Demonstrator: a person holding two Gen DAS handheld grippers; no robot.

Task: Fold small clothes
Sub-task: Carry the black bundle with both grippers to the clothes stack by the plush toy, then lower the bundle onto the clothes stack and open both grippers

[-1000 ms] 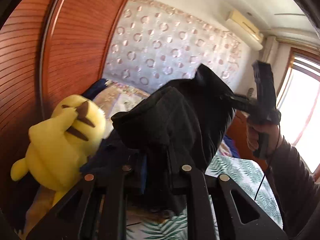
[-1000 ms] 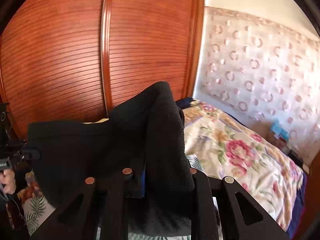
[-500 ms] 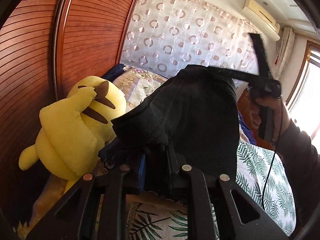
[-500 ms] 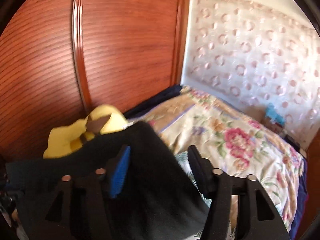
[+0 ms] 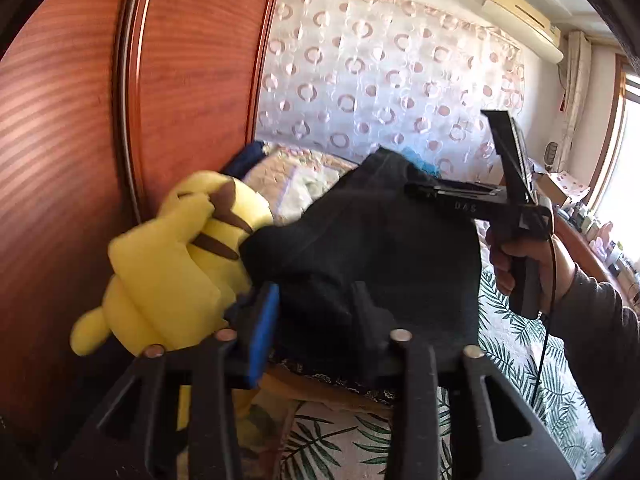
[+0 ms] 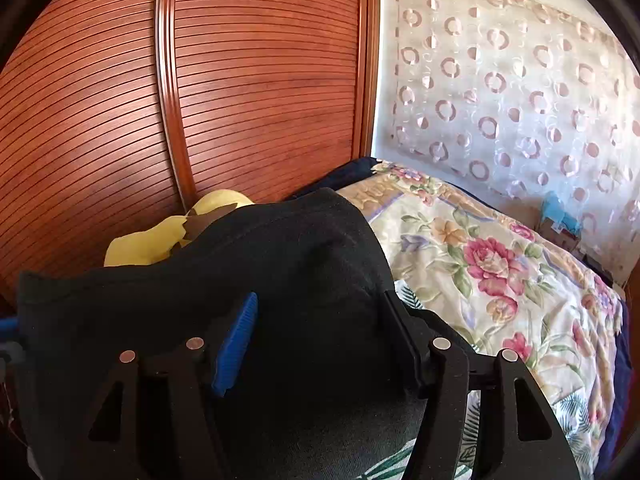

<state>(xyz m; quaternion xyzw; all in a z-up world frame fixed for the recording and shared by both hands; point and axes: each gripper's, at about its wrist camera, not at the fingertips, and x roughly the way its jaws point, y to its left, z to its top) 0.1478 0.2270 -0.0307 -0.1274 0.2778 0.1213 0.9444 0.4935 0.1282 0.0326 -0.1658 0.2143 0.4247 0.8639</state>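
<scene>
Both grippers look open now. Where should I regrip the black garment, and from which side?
Judging by its pose, take the black garment at its raised upper hem, coming in from above: that edge humps clear of the bed, so the right gripper could pinch it.

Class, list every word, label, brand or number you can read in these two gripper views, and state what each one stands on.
"D A S": pale letters on the black body of the right gripper, seen in the left wrist view.
Gold lettering on the floral quilt by its near corner: partly covered by the black garment, not readable.
Air conditioner: no readable label.
Nothing else carries text.
</scene>
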